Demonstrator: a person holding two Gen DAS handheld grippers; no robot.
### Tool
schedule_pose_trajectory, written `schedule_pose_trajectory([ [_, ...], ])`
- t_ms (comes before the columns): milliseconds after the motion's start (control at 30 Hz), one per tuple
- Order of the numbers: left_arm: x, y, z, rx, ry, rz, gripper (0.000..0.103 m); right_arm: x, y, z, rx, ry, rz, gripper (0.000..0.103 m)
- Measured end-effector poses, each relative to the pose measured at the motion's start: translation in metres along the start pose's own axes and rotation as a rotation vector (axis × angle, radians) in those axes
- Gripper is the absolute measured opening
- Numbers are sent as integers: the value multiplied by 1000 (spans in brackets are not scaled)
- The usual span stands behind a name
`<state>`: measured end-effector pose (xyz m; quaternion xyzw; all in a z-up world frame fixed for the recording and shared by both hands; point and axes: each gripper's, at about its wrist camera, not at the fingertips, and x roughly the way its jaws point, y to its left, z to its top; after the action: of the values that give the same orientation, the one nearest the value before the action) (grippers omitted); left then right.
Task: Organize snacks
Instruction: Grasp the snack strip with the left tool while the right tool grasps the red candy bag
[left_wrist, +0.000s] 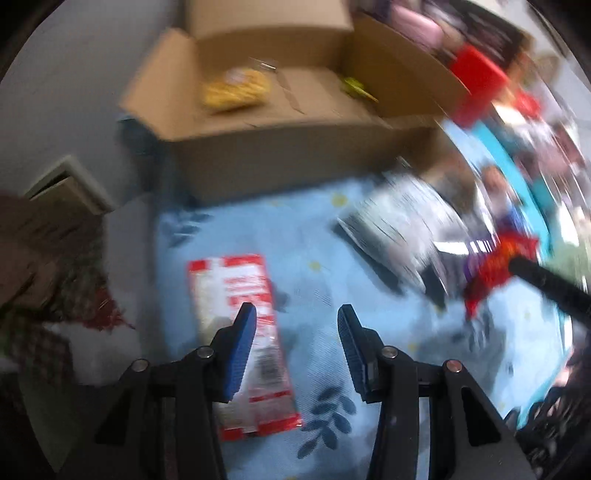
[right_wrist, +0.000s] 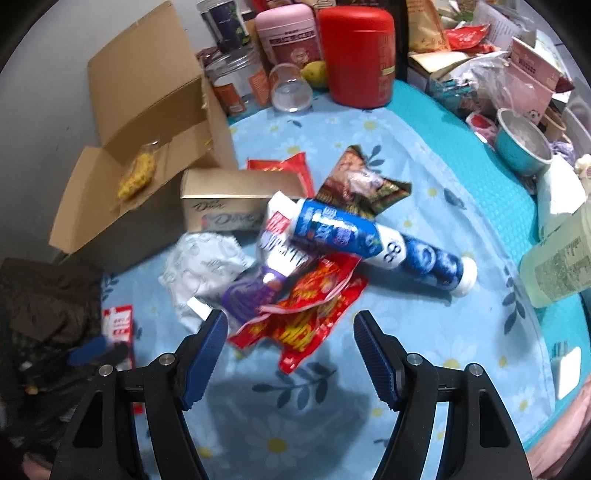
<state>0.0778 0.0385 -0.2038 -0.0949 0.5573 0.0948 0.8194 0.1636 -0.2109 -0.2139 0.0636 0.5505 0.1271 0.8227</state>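
An open cardboard box stands at the back left with a yellow snack bag inside. A red-and-white packet lies flat on the blue flowered cloth. My left gripper hovers over it, jaws apart and nothing gripped; that view is blurred. My right gripper stands open above a red snack packet at the near edge of a snack pile. The pile holds a blue-and-white tube, a purple packet and a white packet.
A gold Dove box lies against the cardboard box. Red canister, pink canister and jars line the back. A teal bowl and a clear bottle sit at the right. Dark clothing lies off the cloth's left edge.
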Motion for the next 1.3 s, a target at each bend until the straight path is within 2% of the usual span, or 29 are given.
schedule_pose_trajectory([
  [100, 8, 5, 1, -85, 5, 26, 46, 11, -1, 1, 29, 20, 15, 72],
  [233, 31, 12, -3, -87, 58, 78, 46, 23, 0, 0, 21, 58, -20, 70],
  [300, 38, 15, -6, -86, 52, 92, 46, 26, 1, -1, 21, 59, -15, 68],
  [367, 41, 11, -6, -59, 40, 137, 51, 29, 1, -2, 11, 58, -7, 68],
  [433, 50, 8, -4, -44, 80, 181, 72, 30, 1, -3, 4, 60, -9, 68],
  [467, 55, 11, -5, -60, 104, 195, 74, 31, 0, -3, 2, 64, -10, 68],
  [600, 56, 17, -7, -95, 82, 210, 85, 32, -4, -2, 5, 64, 13, 68],
  [800, 59, 22, -8, -110, 59, 175, 84, 41, -4, -4, -12, 84, 27, 68],
  [867, 59, 24, -6, -119, 69, 176, 78, 47, -7, -5, 14, 95, 46, 67],
  [933, 56, 21, -4, -106, 67, 192, 60, 50, -10, -6, 39, 90, 90, 57],
  [967, 55, 18, -4, -84, 63, 196, 56, 50, -10, -7, 37, 84, 99, 51],
  [1033, 55, 13, -4, -56, 63, 197, 52, 49, -8, -8, 27, 72, 94, 50],
  [1300, 52, -9, -11, 8, 89, 102, 49, 40, -8, -18, 3, 74, 64, 46],
])
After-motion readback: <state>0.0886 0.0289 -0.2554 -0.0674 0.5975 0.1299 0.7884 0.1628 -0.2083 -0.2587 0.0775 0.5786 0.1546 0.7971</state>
